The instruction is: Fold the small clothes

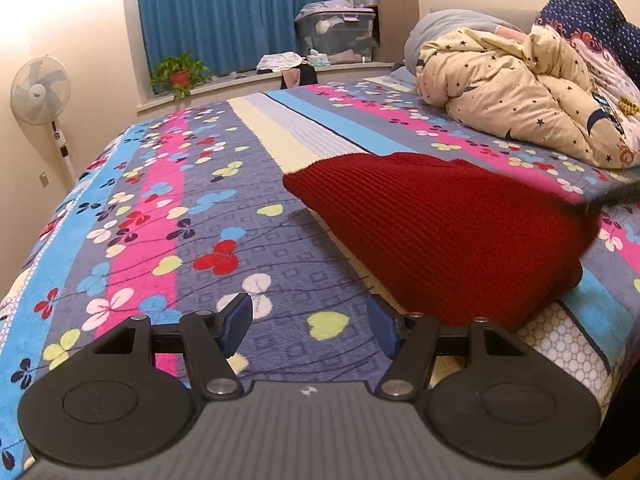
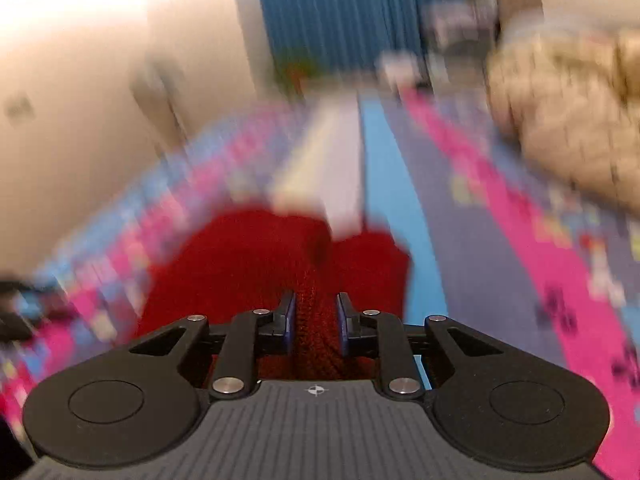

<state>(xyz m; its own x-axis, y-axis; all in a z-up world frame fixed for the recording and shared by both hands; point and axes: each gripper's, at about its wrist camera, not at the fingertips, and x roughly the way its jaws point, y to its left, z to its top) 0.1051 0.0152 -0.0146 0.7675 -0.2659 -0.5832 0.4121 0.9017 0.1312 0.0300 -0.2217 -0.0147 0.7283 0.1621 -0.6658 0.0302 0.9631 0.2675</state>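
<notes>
A dark red knitted garment point(image 1: 440, 232) is lifted at its right end off the flowered bedspread point(image 1: 160, 216) and hangs slanting down to the bed. My left gripper point(image 1: 310, 322) is open and empty, low over the bedspread, just left of the garment's near edge. My right gripper point(image 2: 316, 322) is shut on a bunched fold of the red garment point(image 2: 256, 264), which drapes away in front of it. The right wrist view is blurred by motion. A dark blurred streak at the garment's right end in the left wrist view point(image 1: 612, 196) looks like the right gripper.
A crumpled cream star-print quilt point(image 1: 520, 96) and pillows lie at the head of the bed, far right. A standing fan point(image 1: 40, 92) is by the left wall. A potted plant point(image 1: 180, 74) and storage boxes point(image 1: 336, 32) sit on the window ledge under blue curtains.
</notes>
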